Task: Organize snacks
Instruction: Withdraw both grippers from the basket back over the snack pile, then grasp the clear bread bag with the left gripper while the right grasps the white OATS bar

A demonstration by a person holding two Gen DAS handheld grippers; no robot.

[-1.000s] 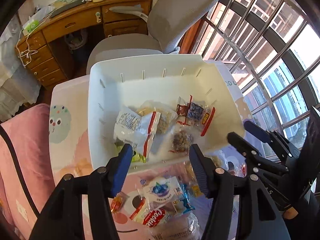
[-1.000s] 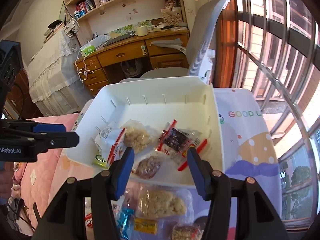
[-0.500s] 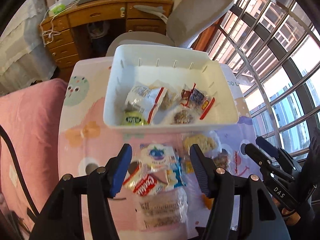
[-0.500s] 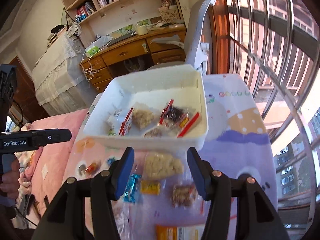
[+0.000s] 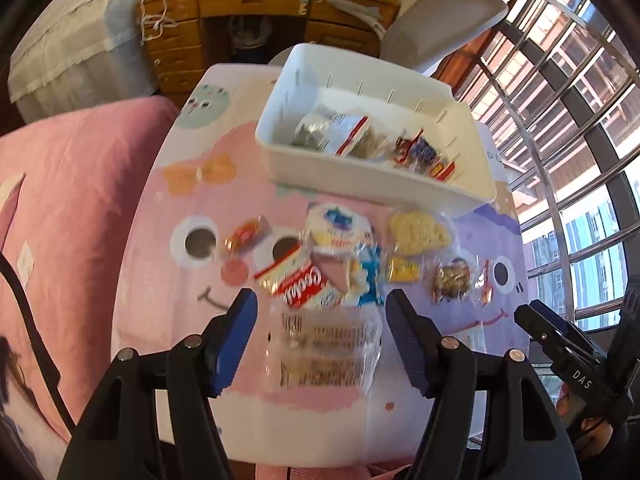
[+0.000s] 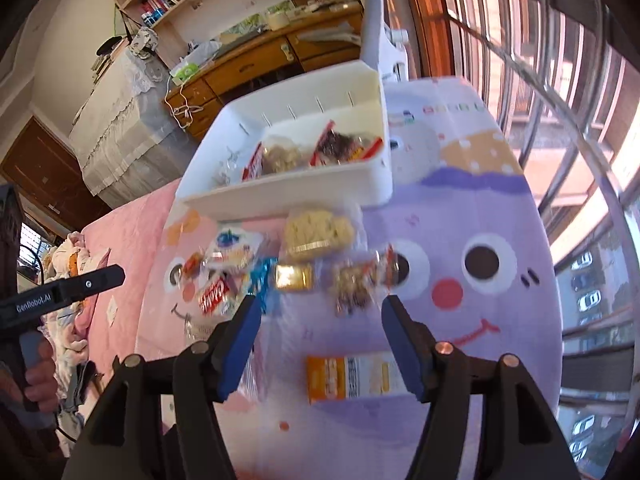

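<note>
With both the left gripper (image 5: 318,342) and right gripper (image 6: 316,344) opening on nothing, the light, crinkly, slippery snack packets (image 5: 320,280) at frame centre probably want pinching mid-body.

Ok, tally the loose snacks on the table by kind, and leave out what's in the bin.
Small wrapped candies: 2
Clear bags: 3
Printed packets: 4
Box: 1
Total: 10, as far as the blur allows.
</note>
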